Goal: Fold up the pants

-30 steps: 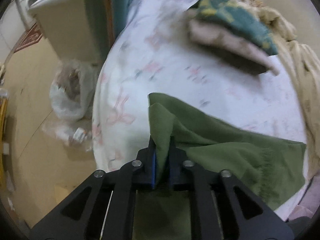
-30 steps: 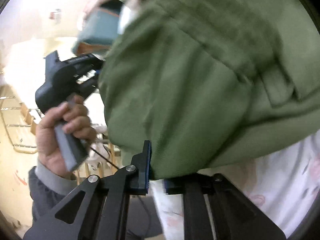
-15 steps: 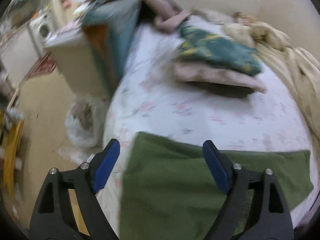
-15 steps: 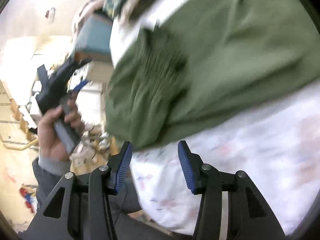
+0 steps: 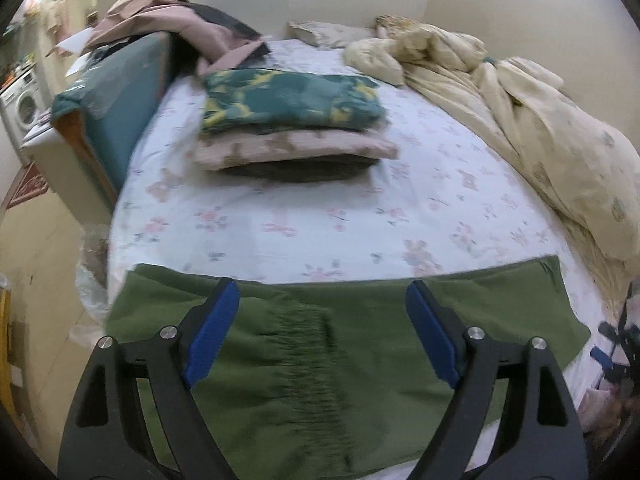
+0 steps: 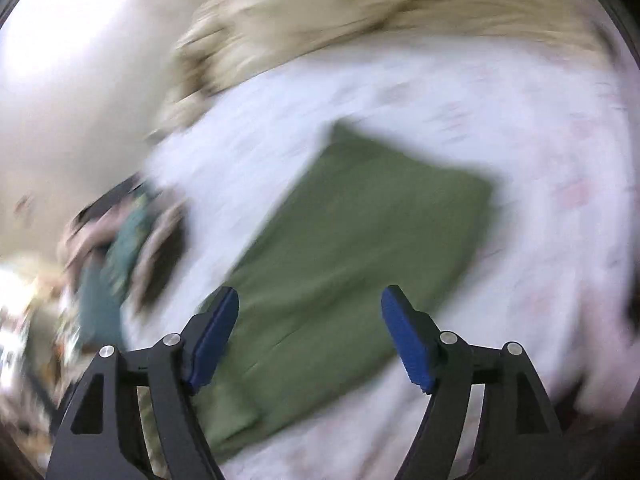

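1. Bed (image 5: 320, 216) under a flowered sheet carries a cream quilt (image 5: 540, 128) bunched along its right side.
2. Pants (image 5: 320, 360), green, lie flat and folded across the near edge.
3. Stack of folded clothes (image 5: 288, 120) sits farther back, well apart from them.
4. Left gripper (image 5: 324, 336) and right gripper (image 6: 310, 336) both hover spread wide, empty, over the pants.

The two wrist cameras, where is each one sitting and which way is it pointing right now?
Left wrist: on the left gripper, looking across the bed toward the wall; its open blue fingers frame the green pants, folded clothes stack beyond.
Right wrist: on the right gripper, blurred, tilted down over the pants; its open fingers show.
Shared: pants, bed sheet, stack, cream duvet.
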The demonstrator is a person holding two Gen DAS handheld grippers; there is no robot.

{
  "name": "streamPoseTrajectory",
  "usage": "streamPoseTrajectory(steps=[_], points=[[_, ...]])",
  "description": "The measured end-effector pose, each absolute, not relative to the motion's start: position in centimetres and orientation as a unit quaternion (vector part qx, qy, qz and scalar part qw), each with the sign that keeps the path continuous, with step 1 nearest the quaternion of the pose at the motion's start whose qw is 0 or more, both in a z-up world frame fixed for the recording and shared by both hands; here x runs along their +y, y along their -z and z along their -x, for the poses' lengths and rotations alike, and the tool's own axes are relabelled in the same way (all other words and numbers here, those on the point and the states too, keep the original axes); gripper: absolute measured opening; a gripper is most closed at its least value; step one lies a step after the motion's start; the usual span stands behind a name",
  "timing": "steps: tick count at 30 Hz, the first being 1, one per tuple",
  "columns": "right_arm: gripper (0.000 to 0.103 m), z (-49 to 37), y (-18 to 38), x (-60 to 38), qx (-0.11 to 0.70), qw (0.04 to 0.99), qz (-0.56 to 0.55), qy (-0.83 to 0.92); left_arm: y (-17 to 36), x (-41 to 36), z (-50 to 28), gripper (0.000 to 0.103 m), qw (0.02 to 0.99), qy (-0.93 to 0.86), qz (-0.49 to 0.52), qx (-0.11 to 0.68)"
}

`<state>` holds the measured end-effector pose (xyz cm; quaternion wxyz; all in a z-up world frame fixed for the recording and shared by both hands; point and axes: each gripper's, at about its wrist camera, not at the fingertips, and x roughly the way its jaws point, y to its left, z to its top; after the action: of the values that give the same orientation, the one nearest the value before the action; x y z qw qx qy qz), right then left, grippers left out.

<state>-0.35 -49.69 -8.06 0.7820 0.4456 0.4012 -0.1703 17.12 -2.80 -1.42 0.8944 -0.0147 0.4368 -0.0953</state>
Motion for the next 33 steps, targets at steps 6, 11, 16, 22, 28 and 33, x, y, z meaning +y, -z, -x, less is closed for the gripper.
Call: streamPoseTrajectory(steps=[6, 11, 16, 22, 28, 33], points=[[0.075, 0.2, 13.0, -54.5, 0.416, 0.741, -0.486, 0.202, 3.4, -8.1, -16.6, 0.083, 0.878, 0.122, -0.031, 0.462], [0.064, 0.4, 15.4, -55.8, 0.417, 0.72, -0.508, 0.223, 3.7, -12.1, -16.2, 0.083, 0.873, 0.134, -0.052, 0.467], [0.01, 0.4, 14.7, -56.1, 0.401, 0.74, -0.498, 0.209, 3.0, -16.5, -16.5, 0.083, 0.863, 0.155, -0.048, 0.479], [0.007, -0.5, 9.3, -52.5, 0.349, 0.828, -0.418, 0.134, 3.1, -22.4, -18.8, 0.083, 0.842, 0.174, -0.045, 0.509], [0.006, -1.5, 7.4, -49.5, 0.343, 0.858, -0.38, 0.046, 4.4, -31.2, -21.2, 0.082, 0.798, 0.23, -0.049, 0.555], [0.005, -2.8, 8.2, -48.4, 0.372, 0.849, -0.376, 0.005, 6.9, -40.0, -22.9, 0.082, 0.74, 0.289, -0.041, 0.606]])
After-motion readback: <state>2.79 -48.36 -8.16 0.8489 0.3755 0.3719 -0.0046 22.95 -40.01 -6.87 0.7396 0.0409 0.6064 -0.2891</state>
